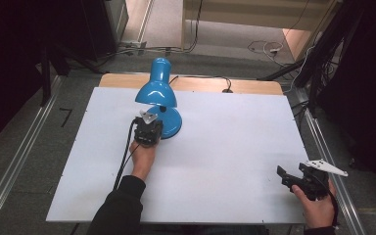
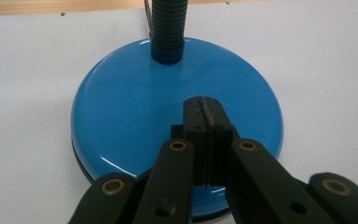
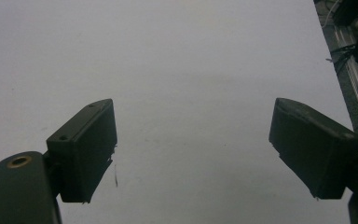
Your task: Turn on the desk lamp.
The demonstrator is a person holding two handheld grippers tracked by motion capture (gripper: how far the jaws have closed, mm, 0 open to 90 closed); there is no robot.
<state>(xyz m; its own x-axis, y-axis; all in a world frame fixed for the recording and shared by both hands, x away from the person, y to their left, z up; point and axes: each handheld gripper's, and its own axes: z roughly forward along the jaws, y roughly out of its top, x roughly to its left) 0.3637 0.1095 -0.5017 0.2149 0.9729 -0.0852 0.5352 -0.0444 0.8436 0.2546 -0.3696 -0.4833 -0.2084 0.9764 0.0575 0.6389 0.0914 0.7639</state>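
A blue desk lamp (image 1: pixel 157 88) stands on the white table (image 1: pixel 215 147), its shade tipped toward the person and its round base (image 2: pixel 135 107) glossy blue. A black ribbed neck (image 2: pixel 168 23) rises from the back of the base. My left gripper (image 2: pixel 207 112) is shut, its two pads pressed together with nothing between them, the tips over the near part of the base. In the high view the left gripper (image 1: pixel 149 128) sits at the base's front left edge. My right gripper (image 3: pixel 193 140) stands open over bare table; in the high view the right gripper (image 1: pixel 288 177) rests near the front right corner.
The lamp's black cord (image 1: pixel 200 78) runs off the table's wooden far edge (image 1: pixel 191 83). Metal rails (image 1: pixel 24 147) flank the table on both sides. Cables lie on the floor behind. Wide white surface lies between the two hands.
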